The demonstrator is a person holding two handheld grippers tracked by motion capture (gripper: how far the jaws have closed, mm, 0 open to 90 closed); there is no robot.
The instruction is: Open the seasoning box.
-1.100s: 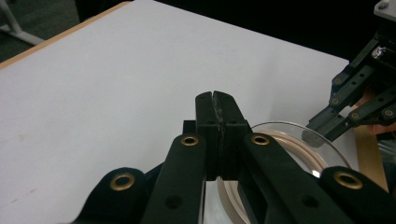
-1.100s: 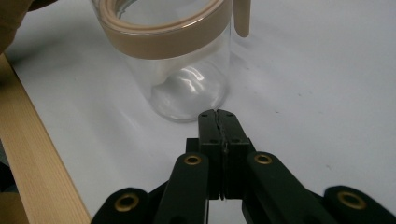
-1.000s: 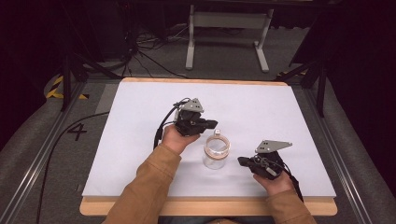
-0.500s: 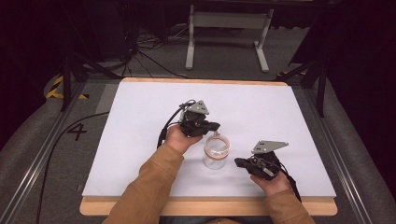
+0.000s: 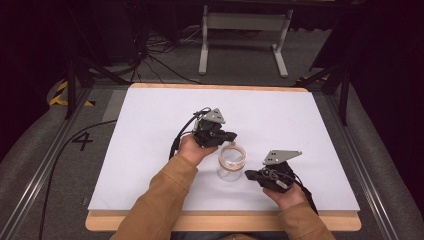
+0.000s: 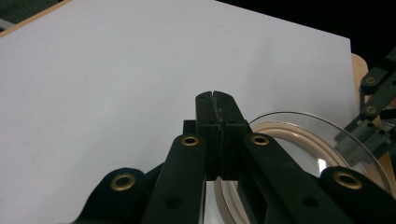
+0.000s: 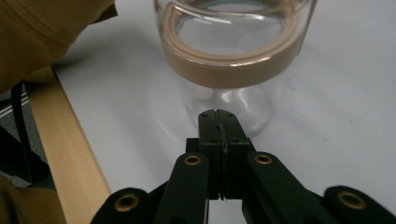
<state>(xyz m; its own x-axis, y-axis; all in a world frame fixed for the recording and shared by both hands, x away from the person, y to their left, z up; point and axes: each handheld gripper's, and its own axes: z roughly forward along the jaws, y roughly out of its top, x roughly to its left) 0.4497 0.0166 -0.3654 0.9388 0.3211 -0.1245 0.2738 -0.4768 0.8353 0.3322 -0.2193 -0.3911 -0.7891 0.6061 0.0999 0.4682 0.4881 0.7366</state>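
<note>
A clear glass jar (image 5: 231, 162) with a tan ring at its mouth stands just below the middle of the frame on the white counter (image 5: 150, 140), flanked by the left claw (image 5: 231, 135) at its upper left and the right claw (image 5: 248, 175) at its lower right, both clenched on nothing.

We see a clear glass jar (image 5: 231, 162) standing upright on the white table (image 5: 150, 150), near its front edge. Its lid (image 7: 233, 58), glass with a tan sealing ring, sits closed on top.
</note>
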